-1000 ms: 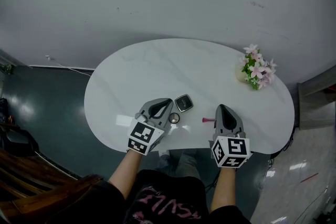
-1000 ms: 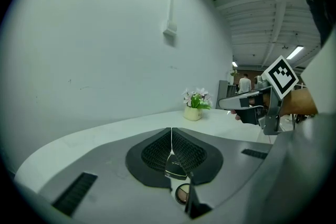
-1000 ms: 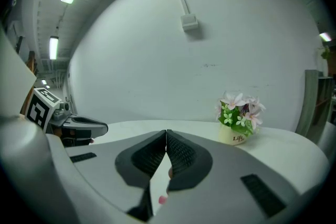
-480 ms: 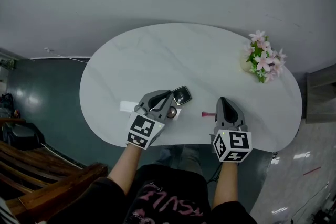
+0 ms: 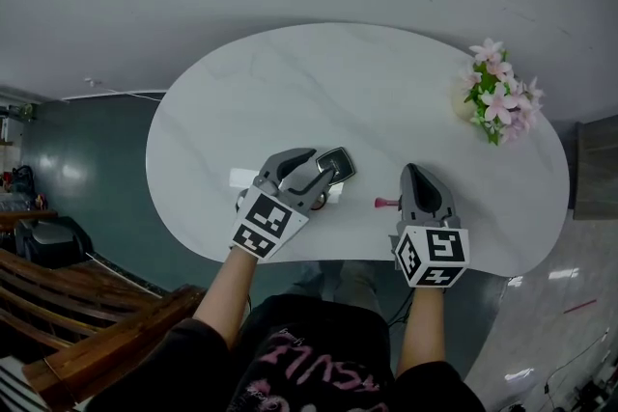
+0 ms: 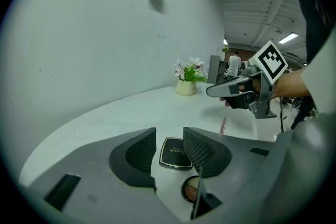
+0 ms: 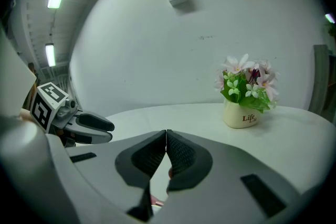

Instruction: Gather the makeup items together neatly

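Black and square, the compact (image 5: 335, 164) lies on the white table (image 5: 290, 82) near its front edge. It shows in the gap between the jaws of the left gripper (image 5: 311, 167), which have just been opening and now stand apart, pressing on nothing. A small round pot (image 6: 191, 190) sits under that gap, nearer the person. A pink stick (image 5: 385, 202) lies just beside the right gripper (image 5: 412, 174), whose jaws are pressed together and empty. A flower pot (image 5: 497, 92) stands well apart, at the table's right end.

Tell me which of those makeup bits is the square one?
The flat black compact with lettering on its lid; the little pot beside it is round, and the pink stick is thin.
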The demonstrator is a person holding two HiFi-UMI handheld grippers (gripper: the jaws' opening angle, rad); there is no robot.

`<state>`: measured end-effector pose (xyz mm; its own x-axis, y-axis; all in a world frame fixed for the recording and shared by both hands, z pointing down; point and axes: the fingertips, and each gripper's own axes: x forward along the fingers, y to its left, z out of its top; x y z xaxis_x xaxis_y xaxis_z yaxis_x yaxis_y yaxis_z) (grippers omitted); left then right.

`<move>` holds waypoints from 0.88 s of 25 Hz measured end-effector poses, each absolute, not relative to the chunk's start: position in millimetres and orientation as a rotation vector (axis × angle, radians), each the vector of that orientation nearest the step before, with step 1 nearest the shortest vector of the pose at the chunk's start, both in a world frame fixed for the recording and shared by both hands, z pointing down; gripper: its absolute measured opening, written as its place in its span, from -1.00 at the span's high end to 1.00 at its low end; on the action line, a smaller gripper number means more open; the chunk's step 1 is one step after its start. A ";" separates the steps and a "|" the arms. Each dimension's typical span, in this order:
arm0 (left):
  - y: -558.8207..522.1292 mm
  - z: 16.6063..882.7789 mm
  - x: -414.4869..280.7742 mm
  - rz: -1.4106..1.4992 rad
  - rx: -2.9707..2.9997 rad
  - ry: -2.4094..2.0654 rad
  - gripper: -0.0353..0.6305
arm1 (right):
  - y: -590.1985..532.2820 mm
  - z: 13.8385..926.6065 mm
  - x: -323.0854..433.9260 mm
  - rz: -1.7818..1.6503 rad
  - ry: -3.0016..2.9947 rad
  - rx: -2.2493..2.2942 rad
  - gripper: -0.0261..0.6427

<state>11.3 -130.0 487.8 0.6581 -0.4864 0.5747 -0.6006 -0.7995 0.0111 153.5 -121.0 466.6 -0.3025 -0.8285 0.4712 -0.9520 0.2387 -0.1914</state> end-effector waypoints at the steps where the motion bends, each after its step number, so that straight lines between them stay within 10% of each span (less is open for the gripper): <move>1: -129.7 491.3 13.5 0.877 2.679 -0.854 0.43 | -121.9 468.5 153.5 0.656 -2.241 1.660 0.73; 8: -122.2 523.7 26.5 1.130 2.648 -0.608 0.01 | -126.9 477.3 158.6 0.705 -2.242 1.666 0.73; 22: -117.6 570.3 40.6 1.456 2.535 -0.309 -0.05 | -129.2 492.0 178.6 0.743 -2.188 1.712 0.73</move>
<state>40.6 -117.6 570.3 0.4927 -0.0804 0.8665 -0.2787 -0.9578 0.0696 178.6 -129.2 492.0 -0.2687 -0.8222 0.5018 -0.9577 0.1724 -0.2303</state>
